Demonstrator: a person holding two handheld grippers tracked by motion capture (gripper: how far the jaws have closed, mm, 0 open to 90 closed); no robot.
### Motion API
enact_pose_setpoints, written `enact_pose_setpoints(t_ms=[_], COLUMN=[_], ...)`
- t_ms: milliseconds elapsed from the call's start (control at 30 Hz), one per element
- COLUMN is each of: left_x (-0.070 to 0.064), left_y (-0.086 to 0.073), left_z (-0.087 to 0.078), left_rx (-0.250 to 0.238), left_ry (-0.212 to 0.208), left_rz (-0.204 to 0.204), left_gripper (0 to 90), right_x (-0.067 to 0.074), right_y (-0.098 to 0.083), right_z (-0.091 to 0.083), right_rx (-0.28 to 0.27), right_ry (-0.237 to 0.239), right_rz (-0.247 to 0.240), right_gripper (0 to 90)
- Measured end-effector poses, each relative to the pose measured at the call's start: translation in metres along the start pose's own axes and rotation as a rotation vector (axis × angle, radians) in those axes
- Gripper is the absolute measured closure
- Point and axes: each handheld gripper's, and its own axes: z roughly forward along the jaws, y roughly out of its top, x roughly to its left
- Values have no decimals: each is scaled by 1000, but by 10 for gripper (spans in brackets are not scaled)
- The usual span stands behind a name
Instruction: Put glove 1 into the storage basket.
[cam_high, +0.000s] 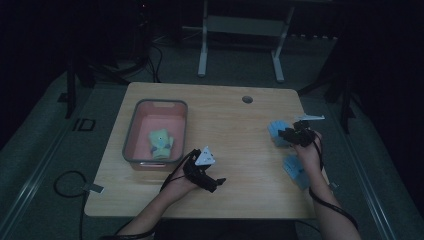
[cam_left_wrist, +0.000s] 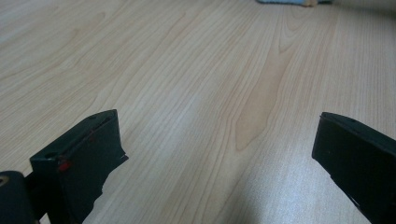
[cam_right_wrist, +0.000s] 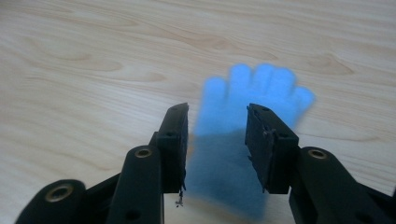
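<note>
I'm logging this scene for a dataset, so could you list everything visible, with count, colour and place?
Table: one, light wood, centre.
Bin: one, grey rim with pink inside, table's left.
Yellow-green glove: one, inside the bin.
Blue gloves: two, table's right; one under the right hand-held gripper, one nearer the person.
Hole cap: one, grey, table's far side.
Frame: one, white, floor behind.
Left hand-held gripper: black, jaws open, over bare wood.
Right hand-held gripper: black, jaws astride a blue glove, not pressing.

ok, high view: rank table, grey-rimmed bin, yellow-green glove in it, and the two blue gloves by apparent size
1. table
2. grey-rimmed bin
3. The gloves: too close to rank. The yellow-green glove looks about as big as either blue glove; the right gripper partly covers the upper blue glove, and the forearm overlaps the lower blue glove.
</note>
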Motion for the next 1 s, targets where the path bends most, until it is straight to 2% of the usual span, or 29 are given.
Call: enact_pose_setpoints(t_ms=[100,233,267,367,500,633,733,767,800,867,933,1000], left_x=[-2,-4,-4,-5,-5,-6,-5,-5,-5,-4,-4,-5], left_y=[-5,-10,-11,-13,-16,-19,-20,-20,-21,-21,-21,-21], left_z=[-1,-2,-2,-4,-7,-6,-6,-6,-6,-6,-6,-6], left_rx=[-31,-71,-82,-97,-129,-122,-127,-129,-132,-126,-130,-126], left_ry=[18,27,30,41,41,45,51,54,58,62,64,69], left_rz=[-3,-2,-3,-1,-19,-19,-25,-25,-24,-19,-17,-11], left_gripper=[14,14,14,14,14,14,14,14,14,14,14,14], right_x=[-6,-9,-9,-9,-7,-6,-6,-6,-6,-5,-1,2], right_y=[3,6,7,8,7,1,0,-1,-1,0,1,2], right_z=[10,19,24,30,41,52,52,53,53,53,53,53], right_rx=[26,41,58,73,98,113,107,102,102,108,116,124], right_ry=[-35,-57,-77,-78,-80,-98,-96,-90,-90,-89,-100,-111], right_rz=[24,20,5,-5,-35,-58,-49,-35,-35,-27,-37,-26], right_gripper=[605,614,614,611,590,591,627,700,700,787,817,830])
